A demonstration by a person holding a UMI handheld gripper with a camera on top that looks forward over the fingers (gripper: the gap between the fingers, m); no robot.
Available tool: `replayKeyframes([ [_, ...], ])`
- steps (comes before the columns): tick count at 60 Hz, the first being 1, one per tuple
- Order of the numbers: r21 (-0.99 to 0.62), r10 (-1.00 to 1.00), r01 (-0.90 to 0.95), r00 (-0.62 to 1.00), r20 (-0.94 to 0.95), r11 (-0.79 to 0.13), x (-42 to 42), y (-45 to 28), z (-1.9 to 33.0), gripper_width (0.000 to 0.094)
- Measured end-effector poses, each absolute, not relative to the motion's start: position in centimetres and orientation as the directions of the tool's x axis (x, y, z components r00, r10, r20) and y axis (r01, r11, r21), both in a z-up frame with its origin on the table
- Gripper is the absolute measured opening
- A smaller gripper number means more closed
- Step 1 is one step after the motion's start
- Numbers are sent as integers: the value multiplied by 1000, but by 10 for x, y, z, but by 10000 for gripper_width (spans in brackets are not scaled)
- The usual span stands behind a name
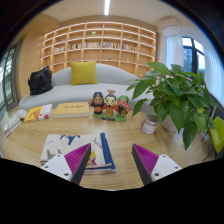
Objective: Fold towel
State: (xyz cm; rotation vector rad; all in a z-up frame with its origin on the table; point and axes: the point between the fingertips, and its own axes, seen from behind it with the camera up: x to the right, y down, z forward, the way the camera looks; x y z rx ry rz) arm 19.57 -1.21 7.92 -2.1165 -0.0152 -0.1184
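A folded towel [75,150], white with blue bands and a coloured print, lies flat on the wooden table [125,145], just ahead of my left finger and partly hidden behind it. My gripper [113,163] hovers above the table with its fingers spread wide apart; the magenta pads [146,160] face each other with only bare tabletop between them. Nothing is held.
A leafy green potted plant [178,100] stands on the table to the right. Small toy figures [108,105] sit at the table's far edge. Beyond are a grey sofa [75,90] with a yellow cushion [84,72], a black bag [40,80], and wooden shelves [100,42].
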Motion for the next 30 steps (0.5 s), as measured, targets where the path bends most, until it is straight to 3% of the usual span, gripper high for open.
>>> replayKeyframes([
  [15, -848, 62, 150, 988, 138, -508, 169, -119, 116, 852],
  [30, -861, 115, 128, 990, 81, -492, 135, -219, 155, 854],
])
